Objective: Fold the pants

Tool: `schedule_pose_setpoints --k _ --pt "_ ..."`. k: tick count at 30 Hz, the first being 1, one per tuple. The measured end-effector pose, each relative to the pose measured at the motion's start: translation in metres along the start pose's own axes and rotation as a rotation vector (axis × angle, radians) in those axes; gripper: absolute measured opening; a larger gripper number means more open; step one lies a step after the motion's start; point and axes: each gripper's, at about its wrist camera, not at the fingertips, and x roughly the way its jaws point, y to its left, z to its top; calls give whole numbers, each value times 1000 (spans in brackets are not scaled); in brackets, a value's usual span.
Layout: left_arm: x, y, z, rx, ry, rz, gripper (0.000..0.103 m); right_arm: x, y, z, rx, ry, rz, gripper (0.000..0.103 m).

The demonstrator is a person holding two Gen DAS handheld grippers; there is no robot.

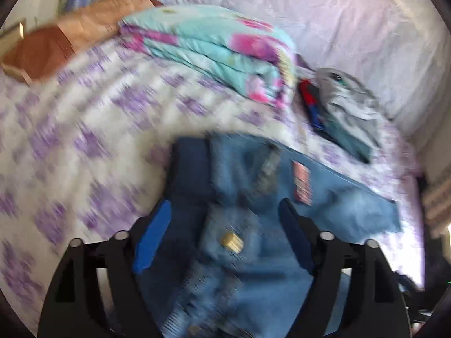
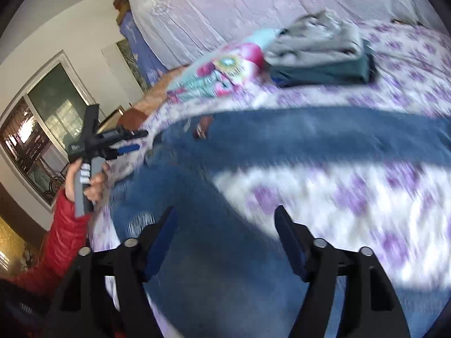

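One pair of jeans (image 1: 253, 225), one folded quilt (image 1: 214, 53), two grippers (image 1: 225, 236)

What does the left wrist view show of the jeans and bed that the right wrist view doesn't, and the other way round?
Left wrist only: the jeans' waist up close, with the brass button and a reddish label, and a red-and-blue item beside the folded pile.
Right wrist only: the left gripper seen from outside, held by a hand in a red sleeve, a window, and a jeans leg stretching right.
Both: open jaws over denim, the purple-flowered bedspread, the turquoise-pink folded quilt and grey folded clothes.
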Motion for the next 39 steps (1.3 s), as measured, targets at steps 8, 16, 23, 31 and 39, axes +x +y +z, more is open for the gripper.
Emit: schedule_pose_setpoints --k 8,16,23,31,39 --pt "60 29 2 -10 169 33 83 114 21 1 -72 252 28 85" --pt "46 42 51 -75 65 -108 83 84 22 36 -100 95 28 88" --pt "79 43 38 -10 67 -158 83 97 42 82 -104 13 85 88" --pt "85 52 39 32 110 -194 84 203 42 72 -66 257 138 93" --pt "80 45 35 81 77 -162 83 192 40 67 -101 197 195 100"
